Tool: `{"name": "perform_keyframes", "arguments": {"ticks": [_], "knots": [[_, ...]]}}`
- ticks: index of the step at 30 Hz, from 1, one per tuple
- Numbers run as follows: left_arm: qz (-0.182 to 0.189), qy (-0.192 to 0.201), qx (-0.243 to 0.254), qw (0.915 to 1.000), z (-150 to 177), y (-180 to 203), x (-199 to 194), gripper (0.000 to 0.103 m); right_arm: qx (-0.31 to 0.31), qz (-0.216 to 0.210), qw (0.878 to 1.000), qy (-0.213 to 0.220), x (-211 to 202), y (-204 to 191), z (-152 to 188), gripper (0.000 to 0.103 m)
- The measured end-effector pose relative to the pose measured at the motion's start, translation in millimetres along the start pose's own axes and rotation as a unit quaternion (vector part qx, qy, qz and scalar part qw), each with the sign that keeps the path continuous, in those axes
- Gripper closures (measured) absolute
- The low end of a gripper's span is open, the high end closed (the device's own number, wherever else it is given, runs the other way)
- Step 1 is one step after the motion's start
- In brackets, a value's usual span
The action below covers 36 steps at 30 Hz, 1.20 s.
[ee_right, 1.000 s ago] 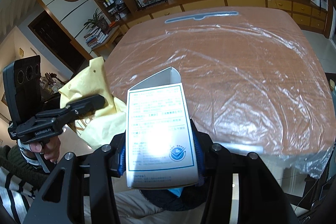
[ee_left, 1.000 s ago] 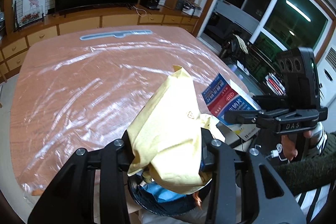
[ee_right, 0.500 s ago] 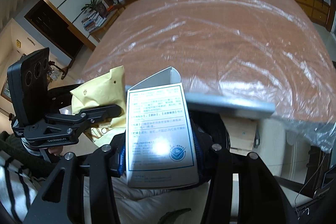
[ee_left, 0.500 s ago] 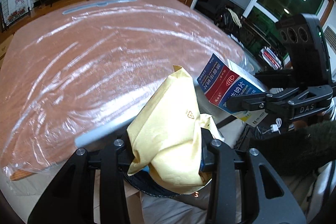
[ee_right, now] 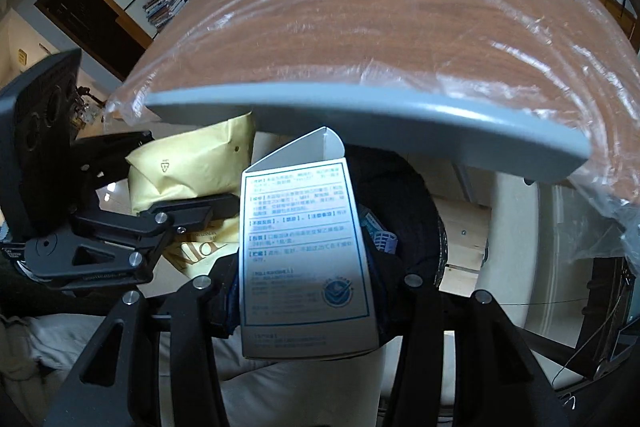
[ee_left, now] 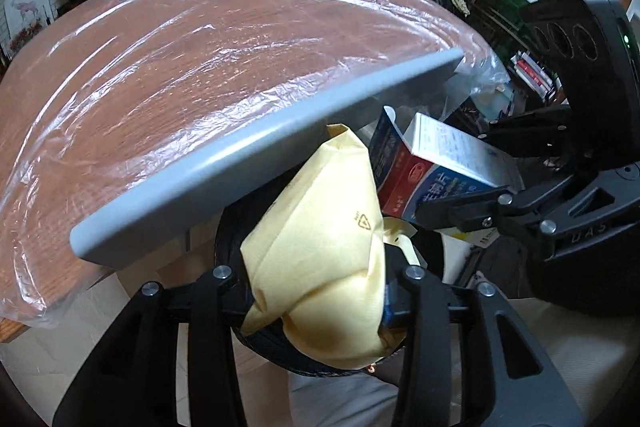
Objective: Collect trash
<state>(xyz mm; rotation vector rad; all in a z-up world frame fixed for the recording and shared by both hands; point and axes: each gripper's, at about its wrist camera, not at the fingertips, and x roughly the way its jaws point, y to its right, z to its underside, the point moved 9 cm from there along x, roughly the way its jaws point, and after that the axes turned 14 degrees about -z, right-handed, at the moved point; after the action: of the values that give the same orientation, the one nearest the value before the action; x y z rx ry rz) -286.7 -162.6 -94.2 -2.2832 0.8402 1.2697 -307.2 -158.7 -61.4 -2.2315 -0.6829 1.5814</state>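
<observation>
Both grippers are loaded and held low, below the table edge. Between the fingers of the left gripper (ee_left: 320, 291) a crumpled yellow paper bag (ee_left: 324, 259) sits; its jaws are opening, though the bag is not yet seen to have dropped and the pads appear to bear on its sides. A medicine carton (ee_right: 304, 255), flap up, is pinched by the right gripper (ee_right: 308, 291), whose jaws are pressed tight on it. From the left wrist view the same carton (ee_left: 436, 167) shows its red and blue face just beside the bag.

A black round bin (ee_left: 256, 335) is seen directly under both items; a scrap of blue packaging already lies inside it in the right wrist view. The step in hand is judged to be the drop: the collecting looks done for these two pieces, and only the release remains. What is called for next is a full spread of the left jaws so the bag falls clear of the rim, then the same for the carton, which, being stiff and tall, may catch on the rim if tilted.

Above, a grey table edge (ee_left: 248, 167) is seen, its wooden top wrapped in clear plastic sheeting (ee_right: 400, 27). Beyond it, a dark television, brick wall, cabinets and large windows can be made out.
</observation>
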Motion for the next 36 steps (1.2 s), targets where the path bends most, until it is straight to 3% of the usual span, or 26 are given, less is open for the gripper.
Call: {"name": "perform_keyframes", "arguments": {"ticks": [1,2,4,13,15,17,20,21,23,27,32,36], "knots": [[-0.006,0.001,0.003,1.0000,0.6,-0.3,1.3,0.041,0.000,0.000,1.000,-0.001,2.0,2.2,2.0,0.050],[-0.013,0.003,0.005,0.9999,0.1,-0.2,2.1,0.030,0.004,0.000,1.000,-0.002,4.7,5.0,2.7,0.037],[-0.018,0.009,0.000,0.9998,-0.6,-1.8,1.0,0.027,0.012,0.001,1.000,0.002,6.4,9.7,5.8,0.030],[-0.012,0.003,-0.041,0.9991,-6.3,-20.5,-16.2,0.027,0.024,0.001,1.000,0.010,-12.8,12.5,7.4,0.030],[0.004,0.019,-0.055,0.9983,-16.6,-22.5,-34.2,0.027,0.020,-0.005,1.000,0.021,-27.1,6.1,1.1,0.030],[0.009,0.043,-0.065,0.9969,-29.0,-26.4,-53.8,0.017,0.008,-0.010,0.999,0.041,-46.0,-2.5,-10.1,0.027],[0.027,0.087,-0.085,0.9923,-54.7,-38.4,-87.7,0.010,-0.014,-0.010,0.997,0.077,-78.3,-12.1,-35.9,0.019],[0.020,0.099,-0.087,0.9910,-62.7,-44.2,-93.8,0.009,-0.021,-0.005,0.996,0.089,-85.8,-13.3,-46.1,0.018],[-0.026,0.126,-0.099,0.9867,-84.0,-68.6,-99.7,0.003,-0.031,0.032,0.992,0.115,-101.6,-2.6,-69.7,0.004],[-0.091,0.137,-0.161,0.9731,-111.4,-134.8,-83.2,0.002,-0.006,0.115,0.980,0.165,-120.3,54.5,-120.2,0.004],[-0.165,0.103,-0.219,0.9562,-132.9,-220.2,-25.0,0.002,0.046,0.198,0.963,0.178,-120.5,150.1,-181.6,0.004],[-0.180,0.067,-0.250,0.9490,-140.5,-259.8,14.6,0.002,0.083,0.221,0.954,0.183,-116.2,198.6,-208.2,0.004]]}}
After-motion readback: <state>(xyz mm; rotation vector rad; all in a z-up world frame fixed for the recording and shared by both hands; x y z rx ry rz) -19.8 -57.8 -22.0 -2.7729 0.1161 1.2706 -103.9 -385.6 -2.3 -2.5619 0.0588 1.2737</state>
